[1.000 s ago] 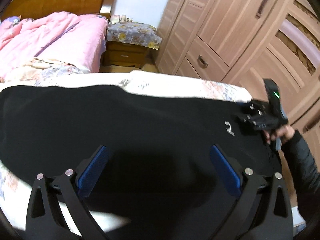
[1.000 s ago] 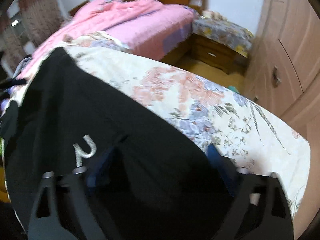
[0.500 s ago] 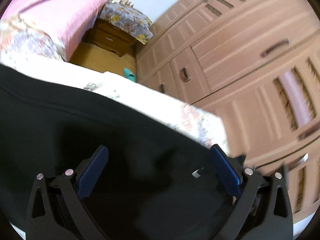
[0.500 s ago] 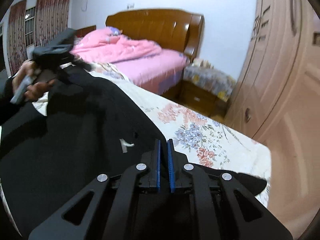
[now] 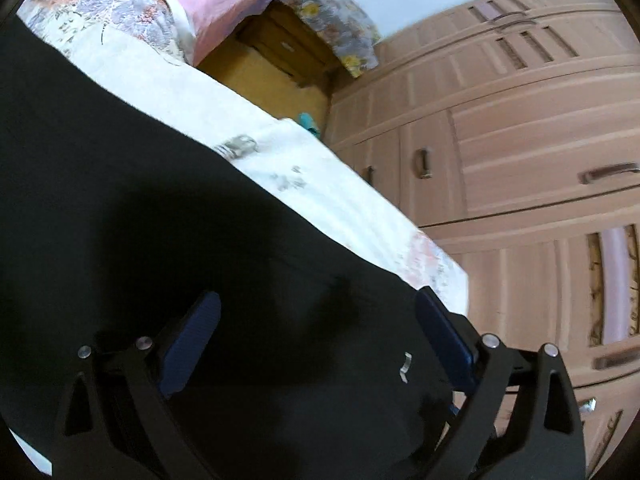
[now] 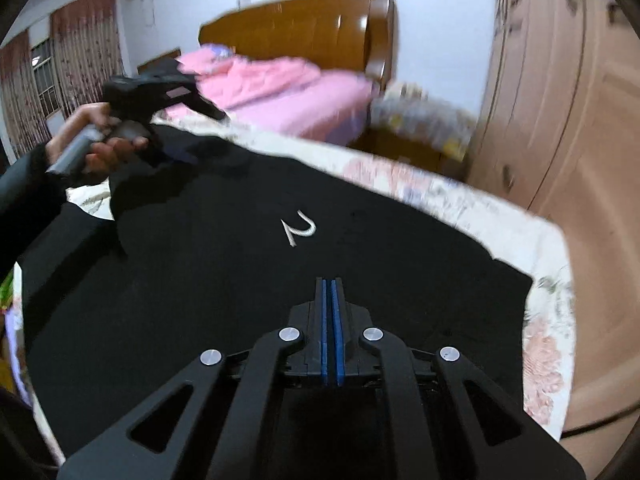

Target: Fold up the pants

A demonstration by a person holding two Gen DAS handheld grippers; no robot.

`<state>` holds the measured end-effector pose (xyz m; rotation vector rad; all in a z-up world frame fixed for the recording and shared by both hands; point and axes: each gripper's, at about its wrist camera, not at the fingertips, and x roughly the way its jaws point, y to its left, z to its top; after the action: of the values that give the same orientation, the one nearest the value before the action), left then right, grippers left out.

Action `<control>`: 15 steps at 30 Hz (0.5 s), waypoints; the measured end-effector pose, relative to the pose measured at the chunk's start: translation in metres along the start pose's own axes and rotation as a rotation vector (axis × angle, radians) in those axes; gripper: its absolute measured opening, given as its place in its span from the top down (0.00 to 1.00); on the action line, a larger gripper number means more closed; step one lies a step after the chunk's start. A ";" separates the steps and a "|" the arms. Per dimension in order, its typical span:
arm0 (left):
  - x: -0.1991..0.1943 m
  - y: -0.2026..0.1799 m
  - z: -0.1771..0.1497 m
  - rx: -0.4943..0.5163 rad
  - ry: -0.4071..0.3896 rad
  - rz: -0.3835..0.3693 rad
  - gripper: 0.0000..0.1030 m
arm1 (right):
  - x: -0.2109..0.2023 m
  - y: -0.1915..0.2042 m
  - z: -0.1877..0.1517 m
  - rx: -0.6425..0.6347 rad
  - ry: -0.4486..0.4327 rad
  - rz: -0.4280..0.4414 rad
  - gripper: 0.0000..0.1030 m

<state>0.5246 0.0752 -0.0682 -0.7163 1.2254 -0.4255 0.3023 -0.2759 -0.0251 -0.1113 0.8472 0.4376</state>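
Note:
The black pants lie spread over a floral sheet; they also fill the right wrist view, with a small white logo on them. My left gripper is open, its blue pads wide apart low over the fabric near the logo. In the right wrist view the left gripper is held in a hand over the far end of the pants. My right gripper is shut, its blue pads pressed together over the near edge of the pants; whether cloth is pinched is hidden.
A wooden wardrobe stands close along the right side of the bed. A pink quilt and wooden headboard lie beyond. A nightstand with a floral cover stands in the gap.
My right gripper closed from open and lifted back over the near edge of the pants. My left gripper stayed open and swung right toward the wardrobe side.

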 end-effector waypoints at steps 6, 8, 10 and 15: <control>-0.015 -0.007 -0.017 0.102 -0.008 0.053 0.05 | 0.055 -0.041 0.050 -0.003 0.126 0.025 0.91; -0.024 -0.013 -0.022 0.169 -0.025 0.078 0.04 | 0.074 -0.057 0.061 0.030 0.161 0.042 0.91; -0.029 -0.022 -0.030 0.261 -0.045 0.131 0.02 | 0.088 -0.070 0.063 0.096 0.189 0.067 0.91; -0.030 -0.039 -0.055 0.507 -0.084 0.272 0.02 | 0.082 -0.081 0.052 0.138 0.096 0.171 0.86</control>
<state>0.4666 0.0527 -0.0286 -0.1294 1.0572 -0.4503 0.4198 -0.3084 -0.0582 0.0684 0.9827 0.5355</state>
